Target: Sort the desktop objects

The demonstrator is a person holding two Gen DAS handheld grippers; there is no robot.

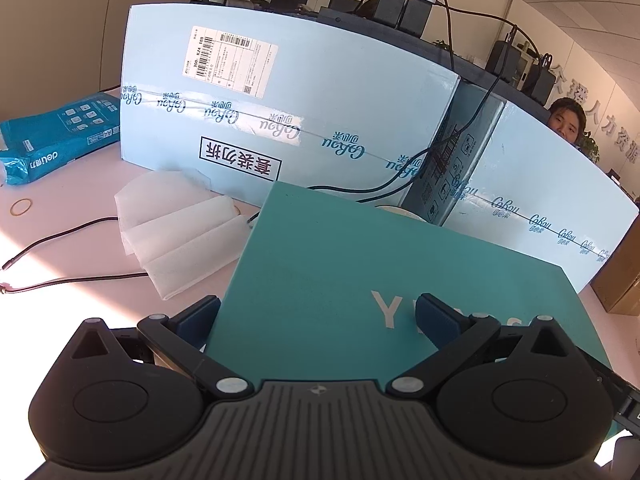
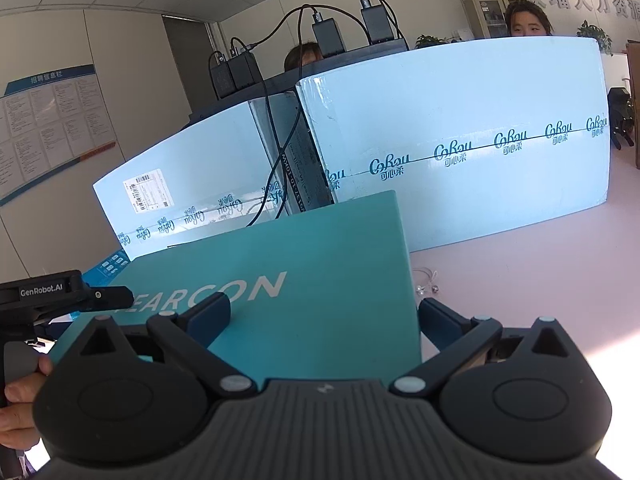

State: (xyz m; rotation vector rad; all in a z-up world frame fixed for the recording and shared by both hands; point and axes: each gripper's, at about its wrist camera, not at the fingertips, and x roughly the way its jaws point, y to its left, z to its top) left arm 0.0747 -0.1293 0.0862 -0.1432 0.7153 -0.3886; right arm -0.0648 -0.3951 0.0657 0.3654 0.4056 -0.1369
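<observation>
Left wrist view: left tool (image 1: 318,314) spread wide over the near left corner of the teal box (image 1: 360,264), one blue pad off the box's left edge, the other over its lid near the white "Y". Jaws apart, not clamped; likely straddling the edge to pinch that side. Teal box tilted, far end raised toward the pale blue cartons (image 1: 280,112), probably mid-lift rather than flat on the pink tabletop (image 1: 60,208). Left of the teal box: folded white foam sheets (image 1: 176,228), thin black cable (image 1: 60,240), rubber band (image 1: 21,207), and farther off a blue Deli paper pack (image 1: 56,136).

Right wrist view: right tool (image 2: 324,318) likewise apart, one pad over the lid at the "EARCON" lettering, the other just off the box's right edge above the tabletop. No firm grip visible. Other handle with "GenRobot.AI" label at the box's left side, a hand (image 2: 20,404) around it; seemingly both tools placed on opposite edges to share a wide, awkward load. White earphones (image 2: 426,282) right of the teal box.
</observation>
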